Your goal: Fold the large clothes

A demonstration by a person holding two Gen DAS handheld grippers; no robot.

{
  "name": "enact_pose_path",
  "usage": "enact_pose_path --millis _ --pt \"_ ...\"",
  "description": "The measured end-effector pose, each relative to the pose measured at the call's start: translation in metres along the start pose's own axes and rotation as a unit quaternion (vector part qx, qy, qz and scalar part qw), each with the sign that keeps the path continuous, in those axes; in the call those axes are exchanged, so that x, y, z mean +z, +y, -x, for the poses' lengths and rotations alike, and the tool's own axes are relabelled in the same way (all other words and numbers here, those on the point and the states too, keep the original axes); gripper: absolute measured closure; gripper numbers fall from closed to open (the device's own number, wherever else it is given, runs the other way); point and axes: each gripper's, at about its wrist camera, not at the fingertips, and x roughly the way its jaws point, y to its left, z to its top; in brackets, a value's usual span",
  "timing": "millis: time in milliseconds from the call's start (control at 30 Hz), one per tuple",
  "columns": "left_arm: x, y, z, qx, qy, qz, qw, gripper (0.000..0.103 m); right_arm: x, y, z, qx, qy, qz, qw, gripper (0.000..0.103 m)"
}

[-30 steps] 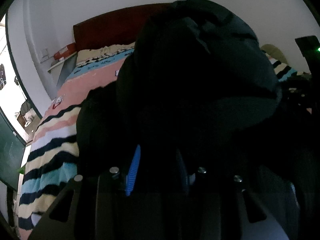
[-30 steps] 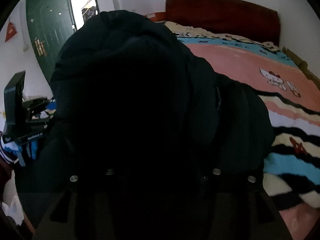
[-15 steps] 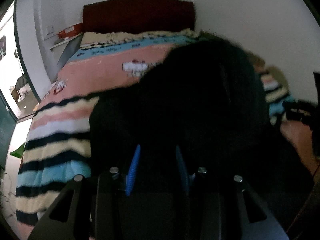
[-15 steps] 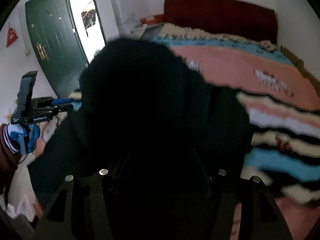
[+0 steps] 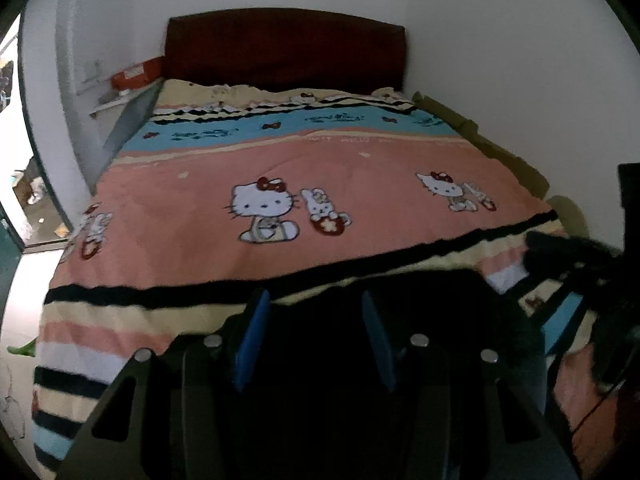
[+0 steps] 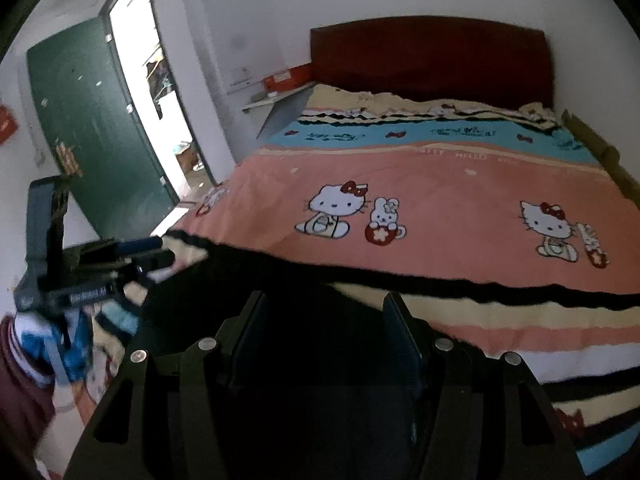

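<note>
Two tools are hanging over the black garment (image 5: 400, 320), which is lying on the bed's striped cartoon-cat blanket (image 5: 320, 184). The left tool (image 5: 316, 336) has just been opening wider; the right tool (image 6: 326, 340) is spread too, squeezing nothing.

No lettering on the bedspread (image 6: 460, 184) can be read.

We see bed with striped cartoon-cat bedspread (image 5: 320, 168) filling centre; dark red headboard (image 5: 286, 50) at 12 o'clock. Orange box (image 6: 286, 76) on small shelf (image 6: 276, 98) at 11 o'clock. Green door (image 6: 92, 136), open, at 9 o'clock.
</note>
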Motion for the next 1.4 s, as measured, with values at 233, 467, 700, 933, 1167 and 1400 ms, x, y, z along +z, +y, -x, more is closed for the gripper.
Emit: enact_pose_path --millis 233,467,700,933,1167,1400 --pt "0.005 -0.013 -0.047 0.002 0.034 -0.012 0.9994 0.057 0.016 0.002 -0.056 -0.006 0.039 0.000 0.999 0.044" --pt "-0.065 -0.016 -0.059 -0.005 0.059 -0.013 0.9981 0.055 -0.029 0.011 -0.077 0.010 0.085 0.028 0.996 0.043" --pt "-0.121 -0.017 -0.042 -0.002 0.029 -0.018 0.9994 0.050 -0.082 0.028 -0.067 0.007 0.091 0.075 0.993 0.042" --pt "-0.142 -0.034 0.008 0.005 0.010 -0.052 0.9986 0.050 -0.103 0.038 -0.028 0.002 0.102 0.105 0.989 0.042" --pt "-0.175 -0.052 0.017 0.044 0.014 -0.100 0.9940 0.048 -0.129 0.045 -0.006 0.010 0.111 0.129 0.985 0.042" --pt "-0.180 -0.047 -0.019 0.063 0.009 -0.081 0.9947 0.047 -0.149 0.038 -0.026 -0.006 0.113 0.110 0.987 0.042"
